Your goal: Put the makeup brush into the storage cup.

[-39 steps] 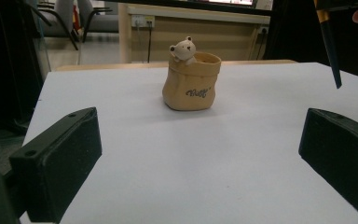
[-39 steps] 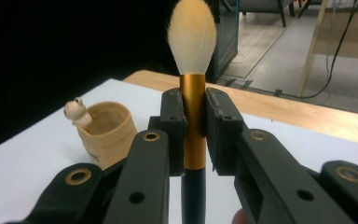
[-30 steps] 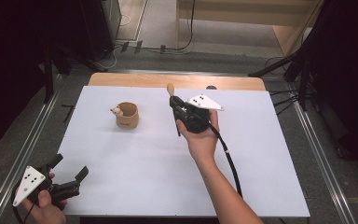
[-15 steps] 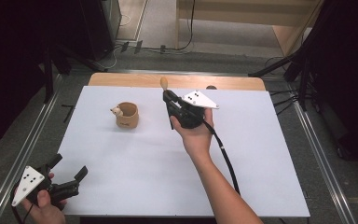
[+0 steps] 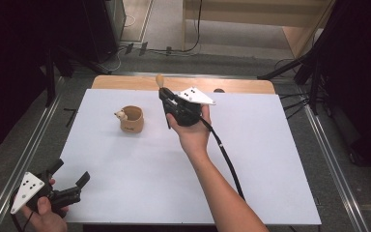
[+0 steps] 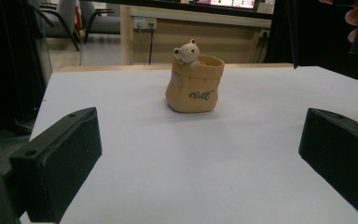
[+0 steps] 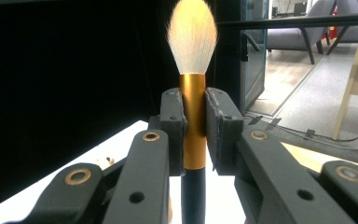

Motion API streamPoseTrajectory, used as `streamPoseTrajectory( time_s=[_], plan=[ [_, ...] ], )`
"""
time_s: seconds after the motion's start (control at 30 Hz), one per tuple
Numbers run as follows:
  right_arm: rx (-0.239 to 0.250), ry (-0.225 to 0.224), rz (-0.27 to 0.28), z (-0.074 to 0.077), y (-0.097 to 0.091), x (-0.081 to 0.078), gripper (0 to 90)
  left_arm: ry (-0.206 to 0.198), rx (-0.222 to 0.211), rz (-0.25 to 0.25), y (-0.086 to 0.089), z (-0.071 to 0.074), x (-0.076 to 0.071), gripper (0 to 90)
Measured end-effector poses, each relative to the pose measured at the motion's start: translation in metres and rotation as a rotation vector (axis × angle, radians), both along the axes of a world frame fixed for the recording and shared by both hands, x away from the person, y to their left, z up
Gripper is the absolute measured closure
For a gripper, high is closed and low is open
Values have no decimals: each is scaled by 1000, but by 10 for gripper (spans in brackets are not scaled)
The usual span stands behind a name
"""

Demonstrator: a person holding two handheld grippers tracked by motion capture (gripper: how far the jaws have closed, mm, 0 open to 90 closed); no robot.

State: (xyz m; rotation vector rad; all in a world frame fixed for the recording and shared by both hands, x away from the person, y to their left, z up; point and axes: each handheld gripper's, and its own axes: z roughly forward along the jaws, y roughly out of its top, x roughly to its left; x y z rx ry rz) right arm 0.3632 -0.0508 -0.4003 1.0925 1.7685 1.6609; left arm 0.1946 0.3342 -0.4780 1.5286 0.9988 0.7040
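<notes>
The right gripper (image 7: 195, 126) clamps a makeup brush (image 7: 192, 70) upright by its gold ferrule, while the left gripper (image 5: 70, 186) rests spread, facing the bear pot (image 6: 195, 81); the narrow grip could let the brush twist.

The brush (image 7: 193, 116) handle runs off the bottom edge.

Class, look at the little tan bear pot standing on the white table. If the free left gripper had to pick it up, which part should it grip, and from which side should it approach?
Grip the bear pot across its upper body, just under the rim, coming in level from the near side where the left gripper already faces it with jaws open. The pot stands upright and bulges lower down, and the bear sits at the rim's back left, so the side walls are free.
</notes>
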Motion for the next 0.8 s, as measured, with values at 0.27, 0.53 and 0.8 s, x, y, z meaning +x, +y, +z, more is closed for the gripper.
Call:
streamPoseTrajectory(
  time_s=[0.27, 0.53, 0.8],
  plan=[
    [12, -22, 21, 4, 16, 8, 801, -1, -7, 1, 0, 0, 0, 0],
    [57, -13, 27, 4, 28, 14, 801, -1, -12, 2, 1, 0, 0, 0],
    [54, -29, 44, 7, 42, 21, 801, 0, -20, 4, 2, 0, 0, 0]
  ],
)
